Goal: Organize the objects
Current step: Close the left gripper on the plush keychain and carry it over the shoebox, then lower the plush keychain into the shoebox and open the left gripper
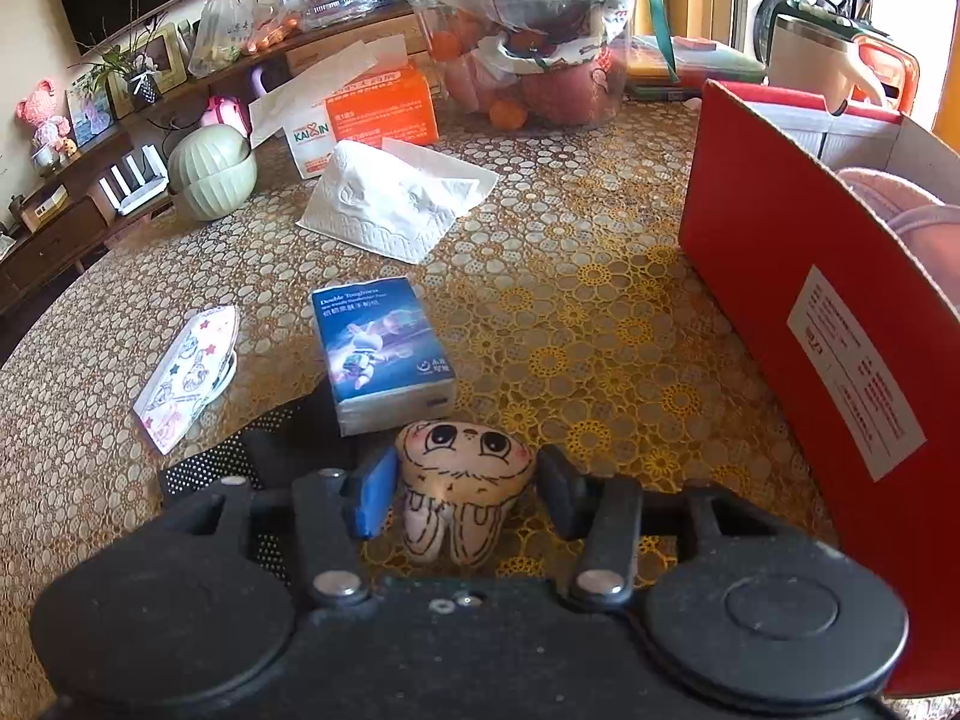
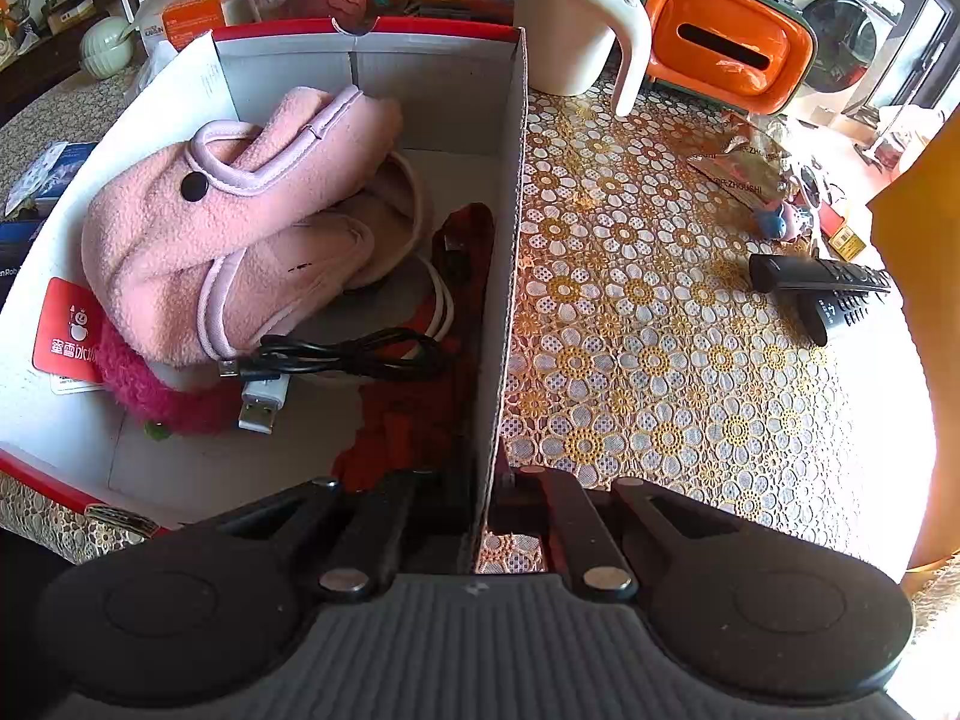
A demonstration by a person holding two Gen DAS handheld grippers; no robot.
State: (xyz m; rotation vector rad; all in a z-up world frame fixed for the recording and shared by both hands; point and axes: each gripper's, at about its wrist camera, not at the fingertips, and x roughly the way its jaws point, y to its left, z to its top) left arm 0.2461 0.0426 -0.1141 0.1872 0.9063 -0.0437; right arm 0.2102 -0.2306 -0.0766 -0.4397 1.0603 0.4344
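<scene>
In the left wrist view a small cream tooth-shaped plush with a drawn face lies on the table between the fingers of my left gripper. The jaws stand apart: the blue pad touches its left side, the right finger stands just off it. A blue tissue pack and a patterned face mask lie beyond. The red cardboard box stands to the right. In the right wrist view my right gripper is shut on the box's right wall. Inside lie a pink fleece garment, a black cable and a white USB plug.
A loose white tissue, an orange tissue box, a fruit bag and green bowls stand at the back. Right of the box are a cream mug, an orange dispenser, two remotes and a wrapper.
</scene>
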